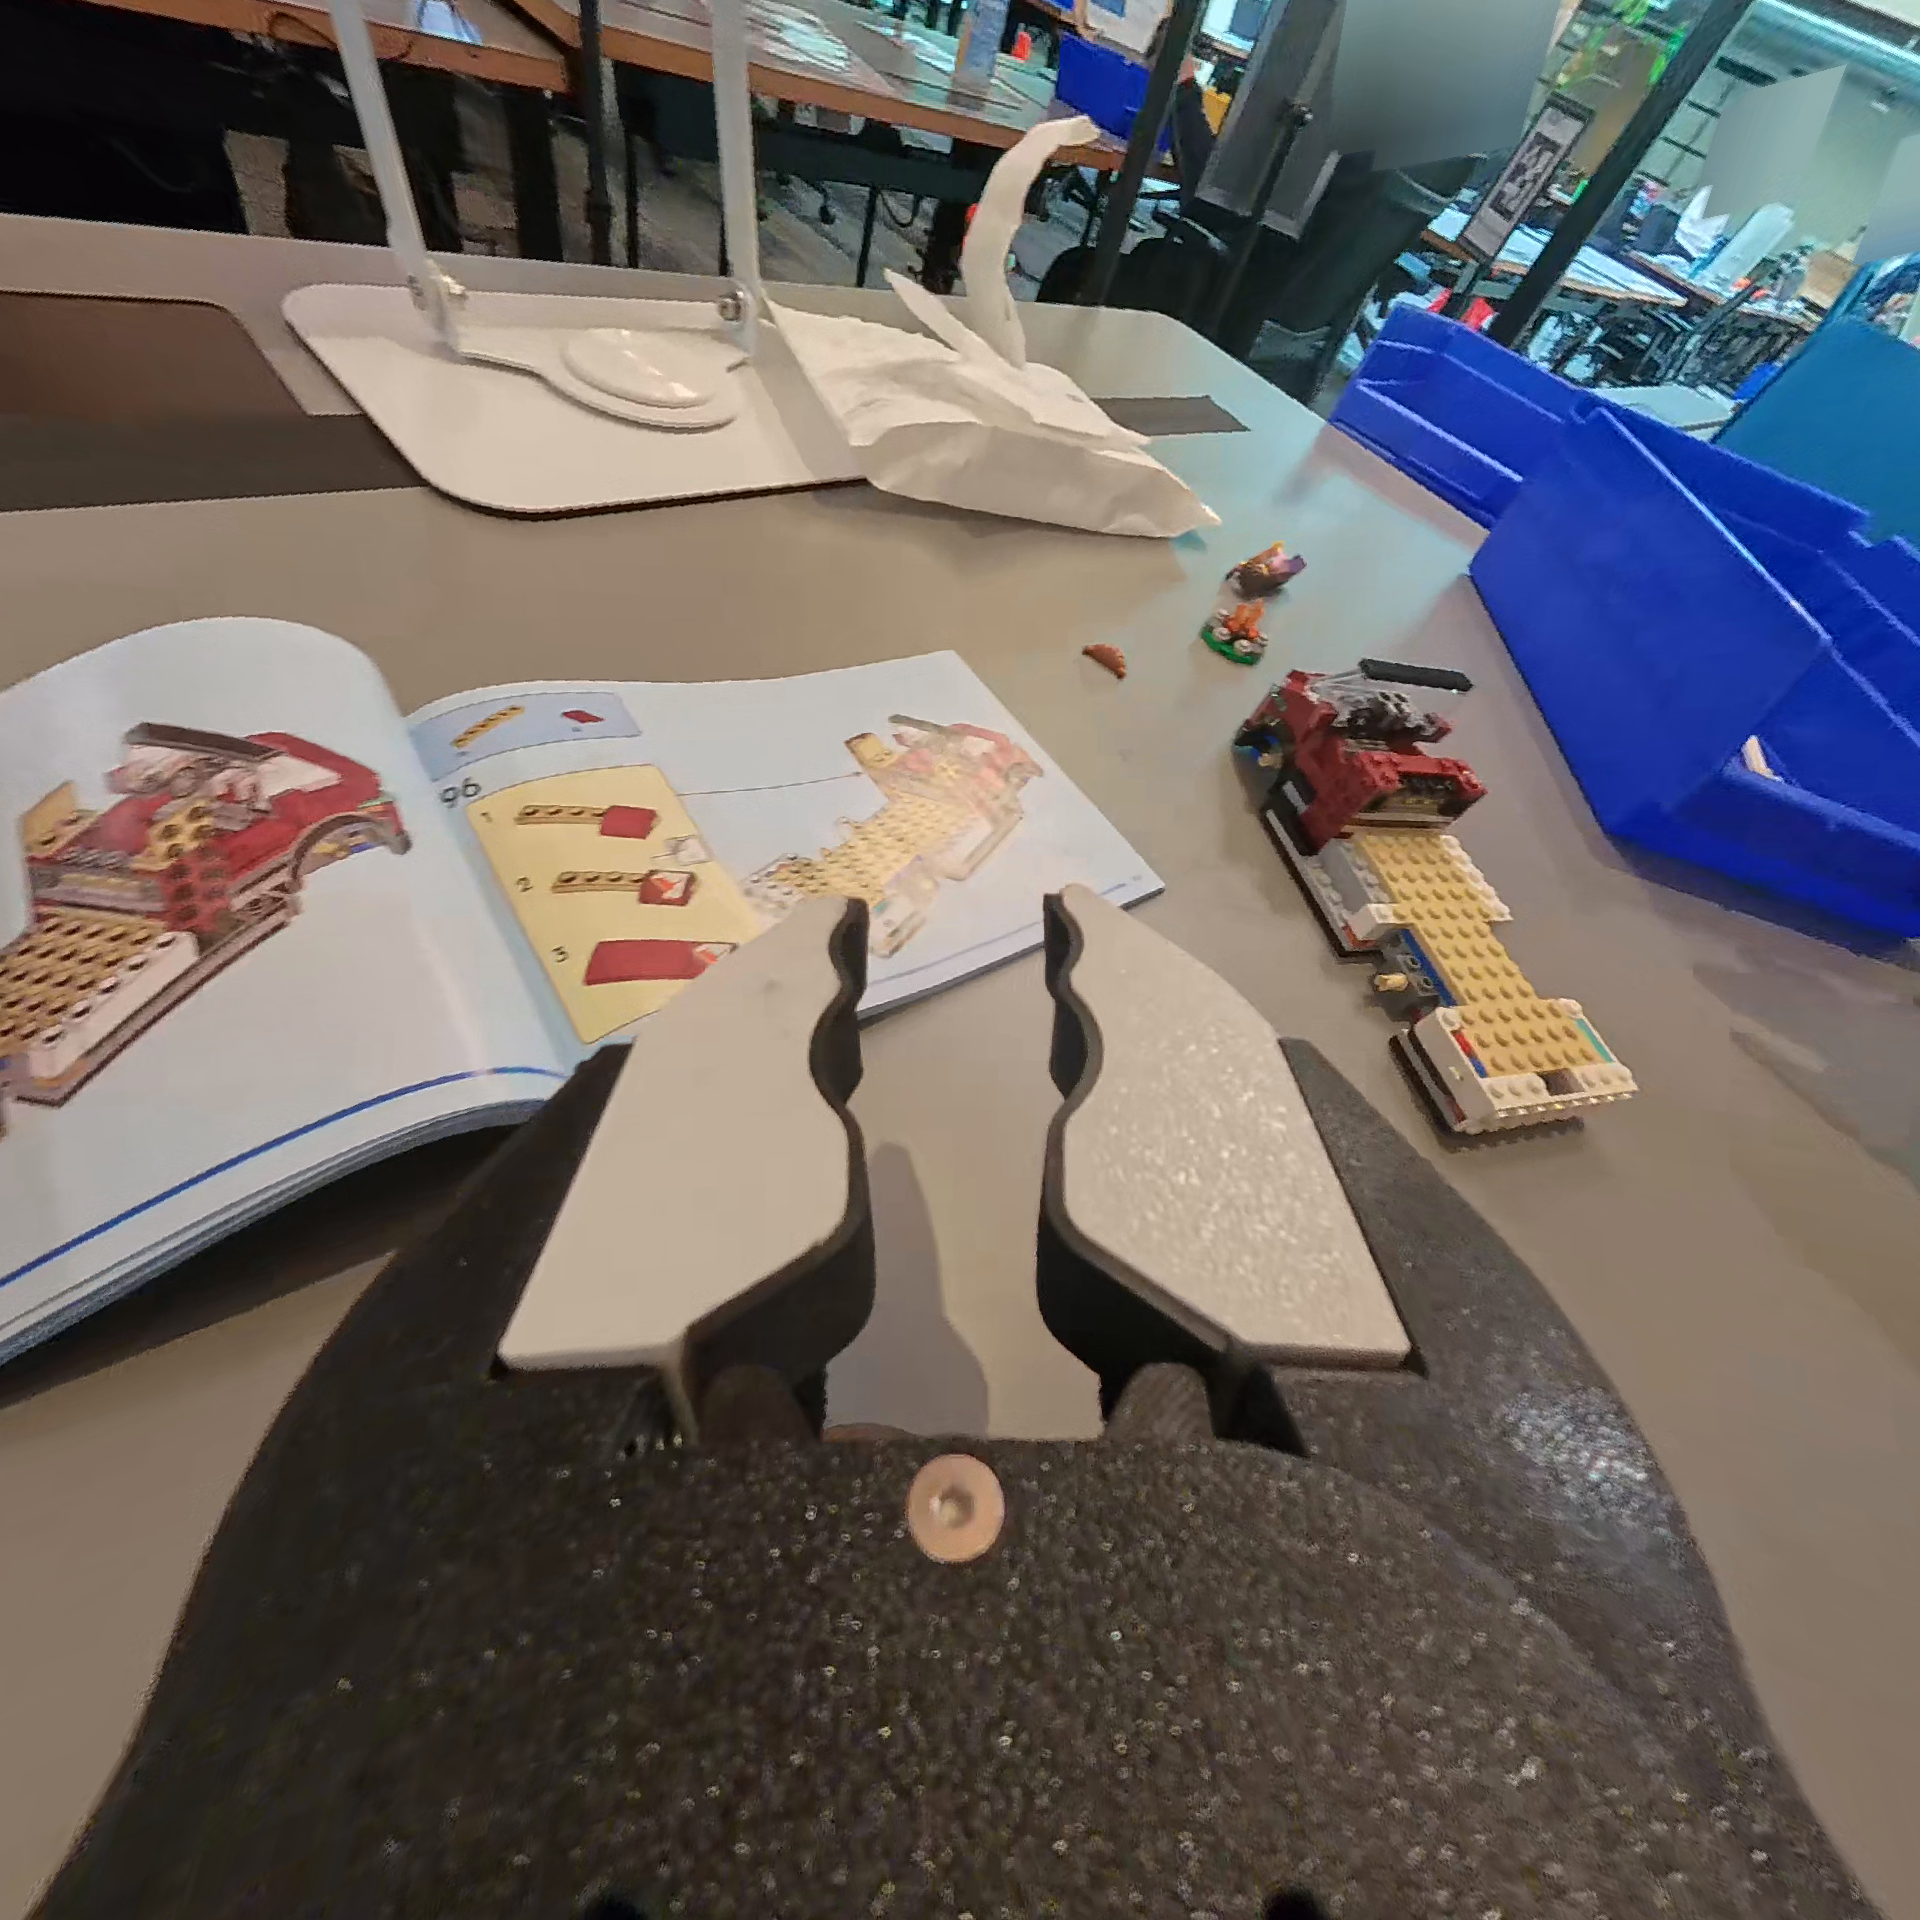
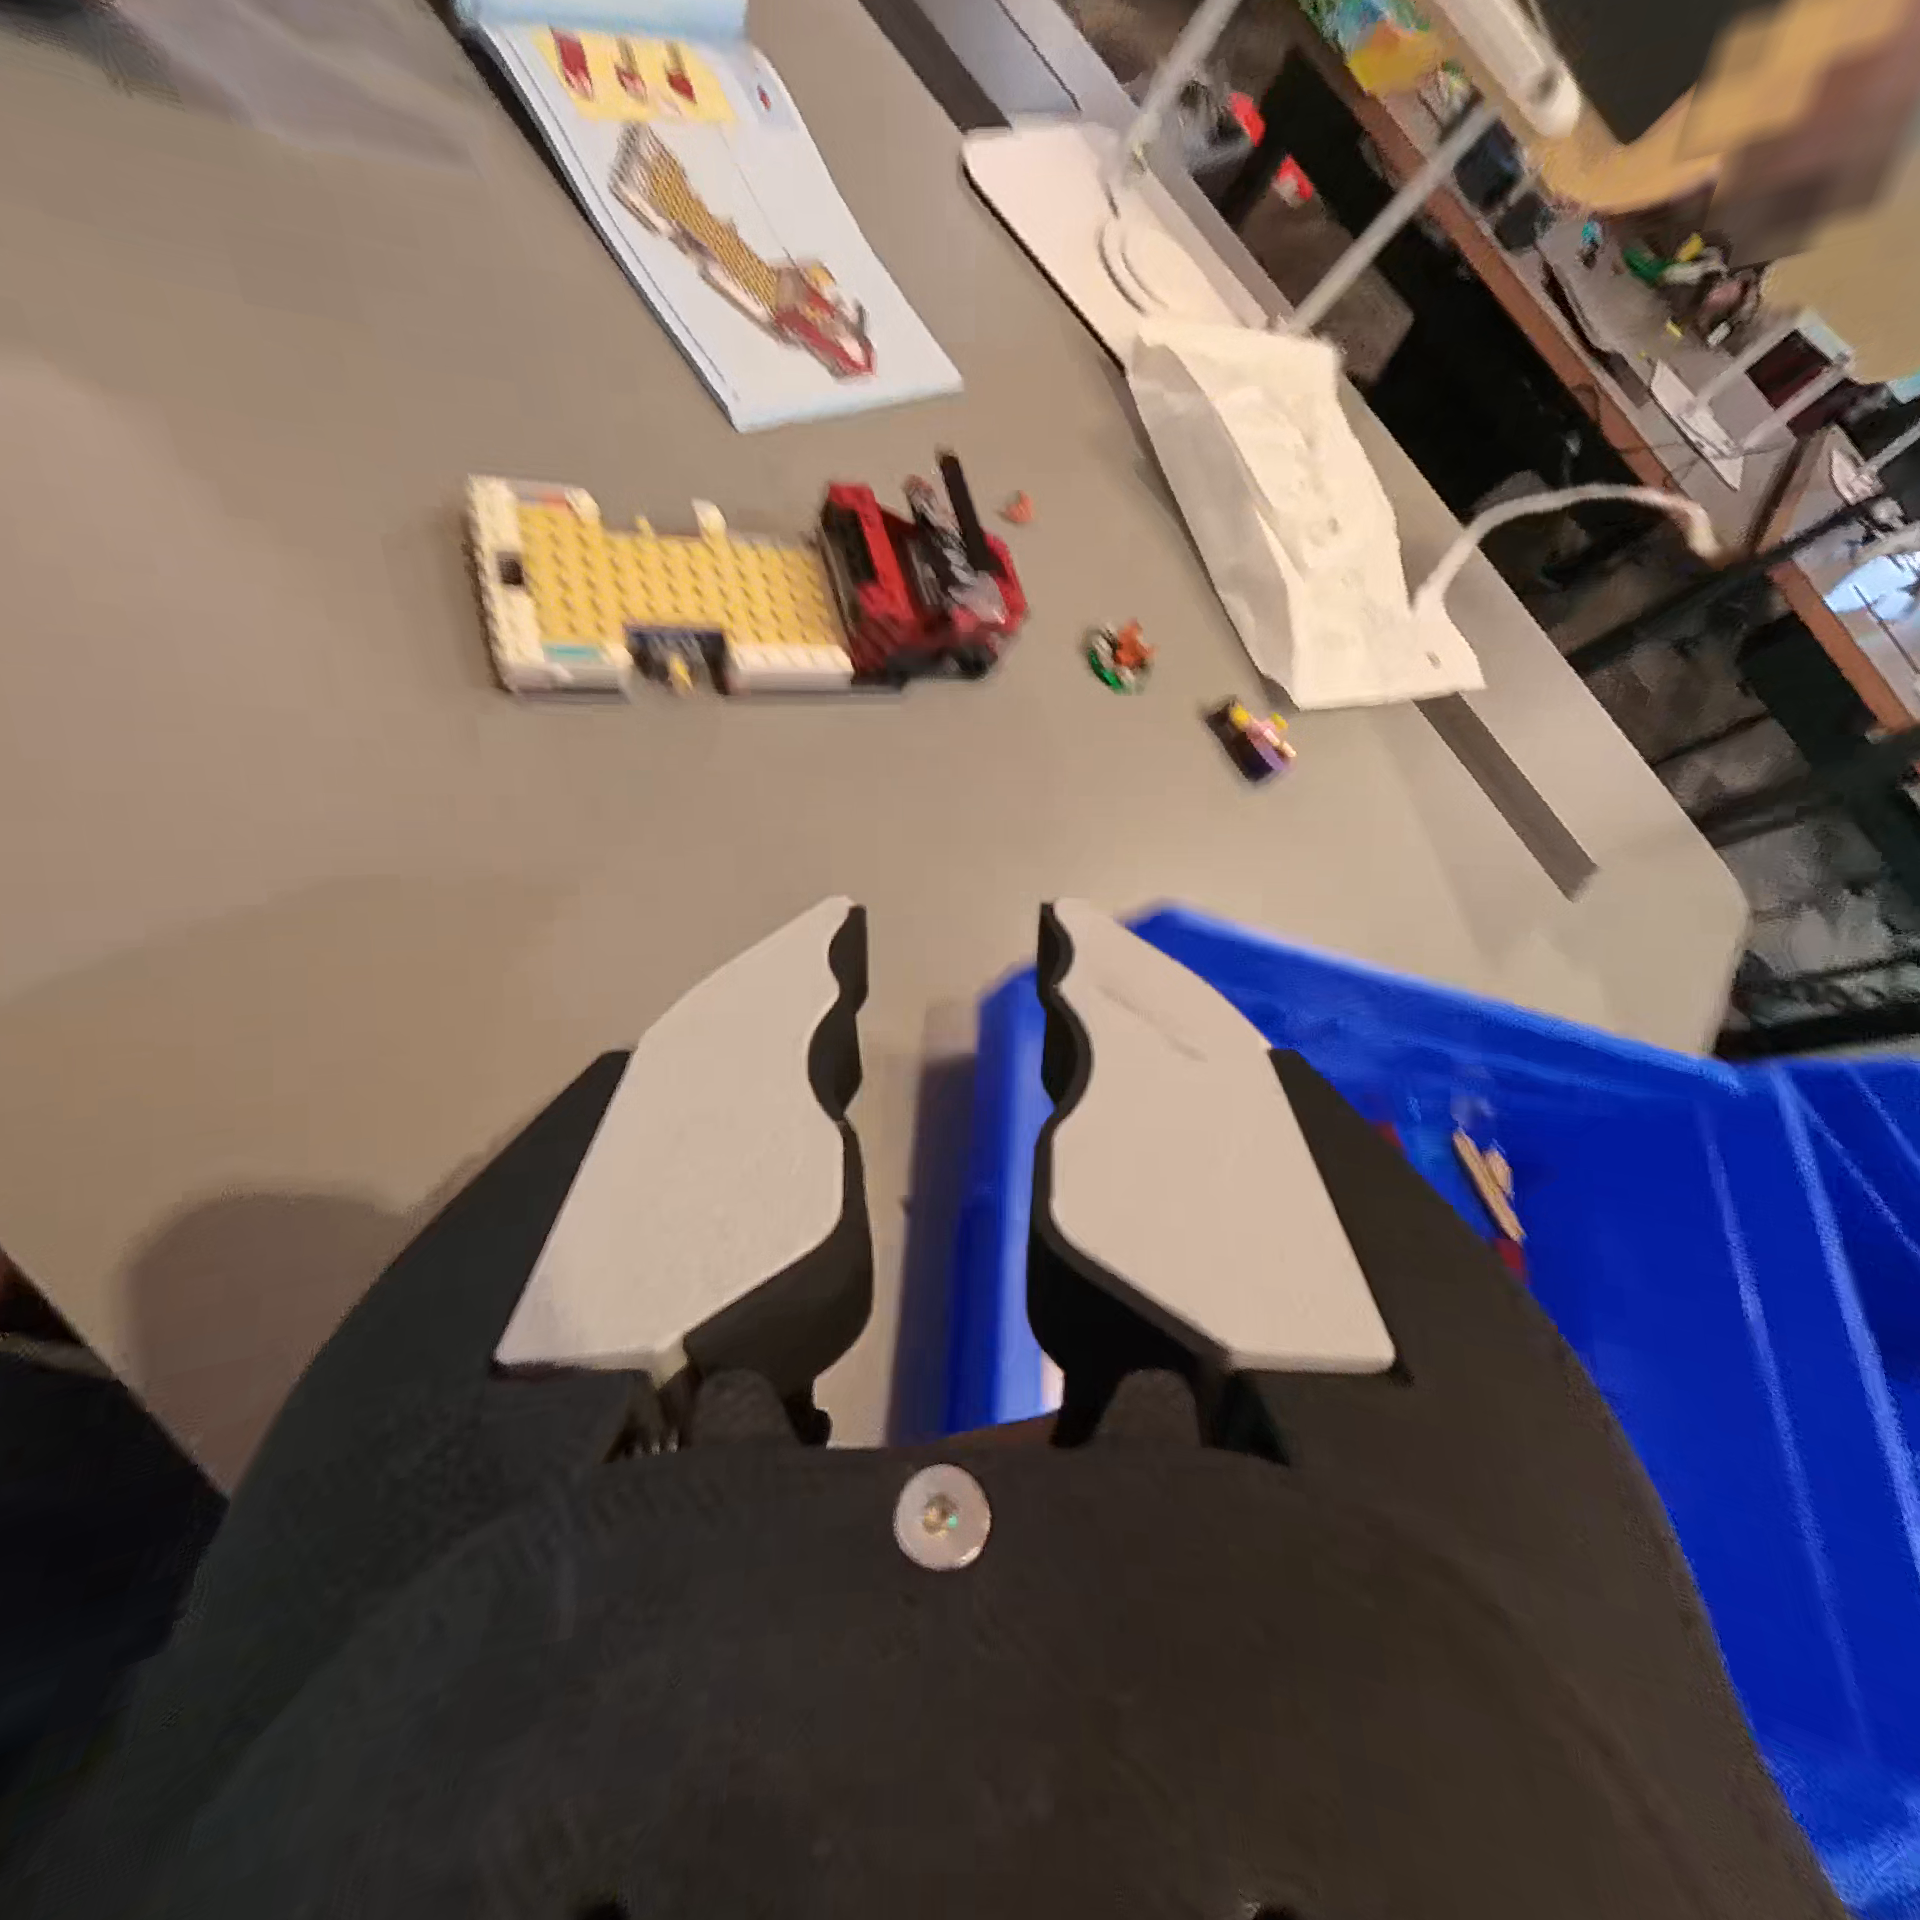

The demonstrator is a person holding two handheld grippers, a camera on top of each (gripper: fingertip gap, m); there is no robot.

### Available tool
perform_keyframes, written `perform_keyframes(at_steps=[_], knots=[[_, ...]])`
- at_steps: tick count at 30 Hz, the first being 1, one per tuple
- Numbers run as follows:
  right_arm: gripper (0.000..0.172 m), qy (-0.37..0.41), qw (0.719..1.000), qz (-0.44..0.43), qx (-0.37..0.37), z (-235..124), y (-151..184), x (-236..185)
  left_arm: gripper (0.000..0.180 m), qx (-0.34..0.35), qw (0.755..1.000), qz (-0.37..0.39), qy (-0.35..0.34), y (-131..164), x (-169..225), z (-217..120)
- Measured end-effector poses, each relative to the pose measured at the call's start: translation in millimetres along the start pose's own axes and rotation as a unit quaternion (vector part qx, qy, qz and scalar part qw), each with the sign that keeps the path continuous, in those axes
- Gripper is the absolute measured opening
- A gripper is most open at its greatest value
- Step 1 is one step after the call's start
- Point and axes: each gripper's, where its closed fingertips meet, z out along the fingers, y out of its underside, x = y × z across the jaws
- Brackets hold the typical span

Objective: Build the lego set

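While both tools hang above the grey table point(image 1: 1558, 1403), their fingers stand apart with nothing between them. The left gripper point(image 1: 954, 914) hovers over the near right corner of an open instruction booklet point(image 1: 520, 862), not touching it. To its right, apart from it, lies a part-built brick model point(image 1: 1423, 894) with a tan studded floor and a dark red front. Past the model sit a small brown piece point(image 1: 1104, 657), a little green-based piece point(image 1: 1234, 632) and a small figure point(image 1: 1265, 569), then a crumpled white paper bag point(image 1: 987, 426) and a white lamp base point(image 1: 540, 395). Blue bins point(image 1: 1662, 665) stand at the right. The right gripper point(image 2: 953, 920) hovers over the corner of a blue bin point(image 2: 1558, 1143), clear of its rim, with the model point(image 2: 727, 592) farther off.
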Motion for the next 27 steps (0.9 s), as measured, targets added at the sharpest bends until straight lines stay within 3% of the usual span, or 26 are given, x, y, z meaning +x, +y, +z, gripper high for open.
perform_keyframes(at_steps=[5, 10, 19, 27], knots=[[0.031, 0.042, 0.994, -0.025, -0.096, -31, 63, 60, 0.033, -0.006, 0.999, 0.020, 0.026, 2, 22, 11], [0.031, 0.000, 0.985, -0.021, -0.170, -33, 117, 96, 0.033, -0.039, 0.998, 0.028, 0.035, 14, 31, 23], [0.027, -0.028, 0.969, -0.076, -0.233, -8, 149, 157, 0.033, -0.048, 0.998, 0.015, 0.034, 15, 30, 29], [0.016, -0.092, 0.936, -0.135, -0.311, 40, 178, 181, 0.033, -0.055, 0.998, -0.004, 0.040, 16, 28, 30]])
